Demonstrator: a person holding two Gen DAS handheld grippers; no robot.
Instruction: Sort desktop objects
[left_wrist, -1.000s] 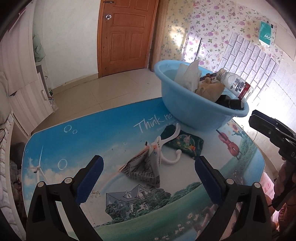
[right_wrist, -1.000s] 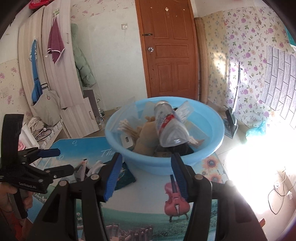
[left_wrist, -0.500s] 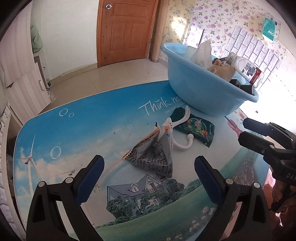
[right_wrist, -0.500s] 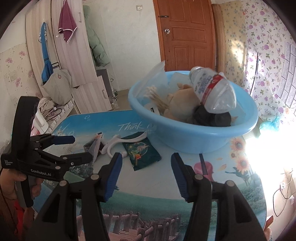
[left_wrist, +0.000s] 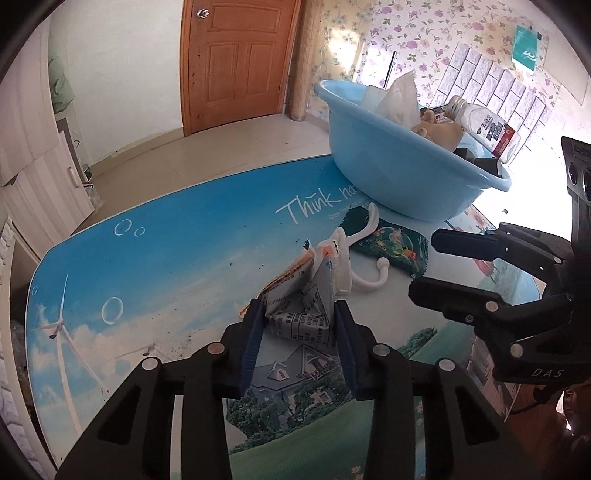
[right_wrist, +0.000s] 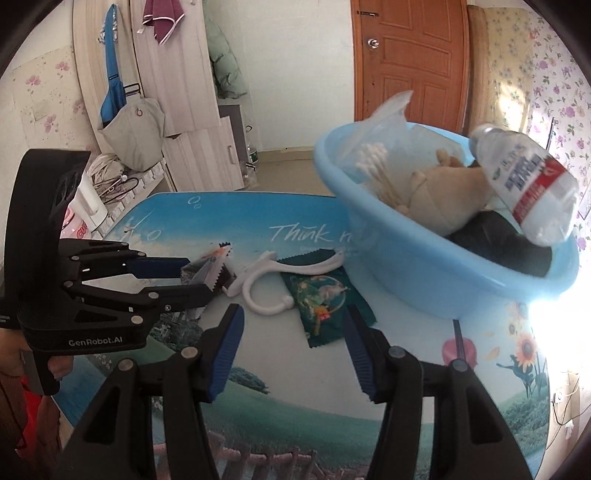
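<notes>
From the left wrist camera, the left gripper (left_wrist: 299, 325) has its blue pads pinched on a crumpled silver wrapper (left_wrist: 301, 314) that lies on the table (left_wrist: 166, 266), a top printed with sky and a meadow. The pads press the wrapper's near end from both sides. At one o'clock from the wrapper, touching its far end, lies a white plastic hook (left_wrist: 356, 258), and beyond that, at two o'clock, a flat green packet (left_wrist: 393, 245) rests partly under the hook's long arm. A blue basin (left_wrist: 388, 162) stands at one o'clock near the table's far edge, holding a clear bottle with a red label (left_wrist: 484, 127), a tan soft toy (left_wrist: 439, 131), white tissue (left_wrist: 399, 98) and something dark. The right gripper (left_wrist: 421, 266) reaches in from three o'clock, its two fingers apart with nothing between them, just short of the packet.

From the right wrist camera, the right gripper (right_wrist: 293, 343) hangs above the table with its pads spread partway and empty; the green packet (right_wrist: 325, 302) lies just ahead of them at twelve o'clock. The white hook (right_wrist: 273, 280) sits at eleven o'clock, overlapping the packet's top. At nine o'clock the left gripper (right_wrist: 195, 277) grips the wrapper (right_wrist: 214, 266), a hand (right_wrist: 14, 362) holding its handle. The basin (right_wrist: 413, 273) fills the one o'clock area, with a bag of cotton swabs (right_wrist: 373, 162) leaning on its rim beside the toy (right_wrist: 439, 195) and the bottle (right_wrist: 524, 184).
</notes>
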